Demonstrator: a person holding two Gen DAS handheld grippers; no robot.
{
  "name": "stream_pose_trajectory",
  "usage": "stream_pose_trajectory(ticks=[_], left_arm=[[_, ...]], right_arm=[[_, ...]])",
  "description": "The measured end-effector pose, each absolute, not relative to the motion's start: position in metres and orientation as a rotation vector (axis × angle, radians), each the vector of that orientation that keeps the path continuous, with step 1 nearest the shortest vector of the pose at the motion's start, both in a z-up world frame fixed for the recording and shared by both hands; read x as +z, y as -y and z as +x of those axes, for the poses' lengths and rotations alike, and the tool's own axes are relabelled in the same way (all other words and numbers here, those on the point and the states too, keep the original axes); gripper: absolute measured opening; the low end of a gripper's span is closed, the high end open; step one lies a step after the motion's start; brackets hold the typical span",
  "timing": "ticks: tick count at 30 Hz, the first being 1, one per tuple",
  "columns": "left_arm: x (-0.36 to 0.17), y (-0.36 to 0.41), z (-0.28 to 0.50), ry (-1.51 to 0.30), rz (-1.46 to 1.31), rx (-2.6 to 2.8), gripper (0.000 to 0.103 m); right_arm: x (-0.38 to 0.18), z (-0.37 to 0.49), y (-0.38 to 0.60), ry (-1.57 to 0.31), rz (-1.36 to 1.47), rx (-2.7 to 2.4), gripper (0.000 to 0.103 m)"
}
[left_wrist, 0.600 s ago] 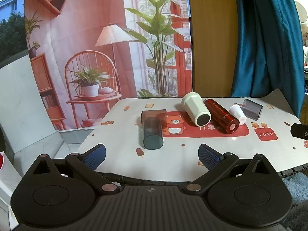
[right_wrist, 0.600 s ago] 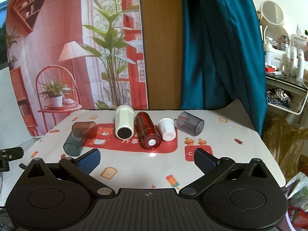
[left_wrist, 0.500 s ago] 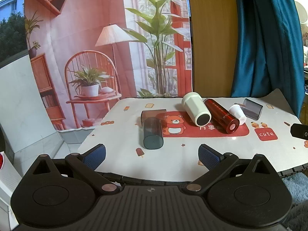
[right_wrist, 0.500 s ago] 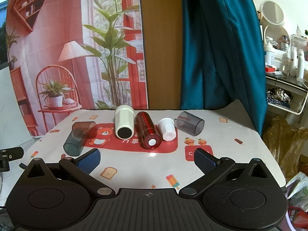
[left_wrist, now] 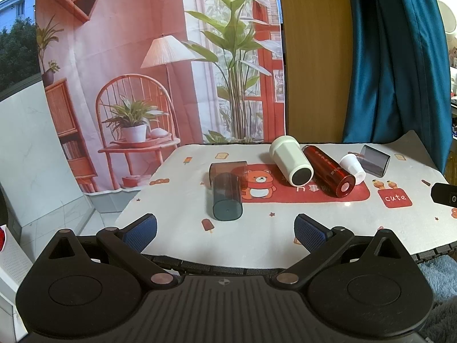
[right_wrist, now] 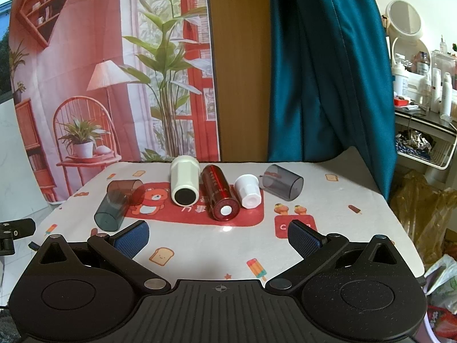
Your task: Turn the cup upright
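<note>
Several cups lie on their sides on the table: a dark teal cup point(left_wrist: 226, 197) point(right_wrist: 112, 208), a brown cup point(left_wrist: 227, 170) point(right_wrist: 127, 190) behind it, a cream cup point(left_wrist: 291, 160) point(right_wrist: 184, 181), a red cup point(left_wrist: 330, 171) point(right_wrist: 219, 193), a small white cup point(left_wrist: 352, 165) point(right_wrist: 248, 190) and a grey cup point(left_wrist: 374, 160) point(right_wrist: 282, 181). My left gripper point(left_wrist: 225, 233) is open and empty, short of the teal cup. My right gripper point(right_wrist: 218, 238) is open and empty, near the table's front edge, short of the red cup.
The printed tablecloth point(left_wrist: 285, 223) point(right_wrist: 200, 245) covers the table. A picture backdrop point(left_wrist: 160, 57) and a blue curtain point(right_wrist: 325, 71) hang behind. A shelf with bottles point(right_wrist: 422, 108) stands at the right. The right gripper's tip point(left_wrist: 445, 194) shows at the left view's right edge.
</note>
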State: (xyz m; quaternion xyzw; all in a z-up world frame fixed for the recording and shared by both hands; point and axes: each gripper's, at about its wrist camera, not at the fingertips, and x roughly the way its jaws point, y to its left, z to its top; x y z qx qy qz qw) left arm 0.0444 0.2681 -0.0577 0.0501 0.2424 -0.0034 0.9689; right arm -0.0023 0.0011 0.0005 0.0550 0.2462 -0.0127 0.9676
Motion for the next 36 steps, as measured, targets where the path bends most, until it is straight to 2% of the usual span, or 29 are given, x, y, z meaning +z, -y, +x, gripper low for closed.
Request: stream_pose_trajectory(ticks=[36], left_arm=[[-0.056, -0.263, 0.052, -0.518, 0.127, -0.034, 0.103]], right_arm=[[-0.008, 0.006, -0.001, -0.536, 0.112, 0.016, 0.103]])
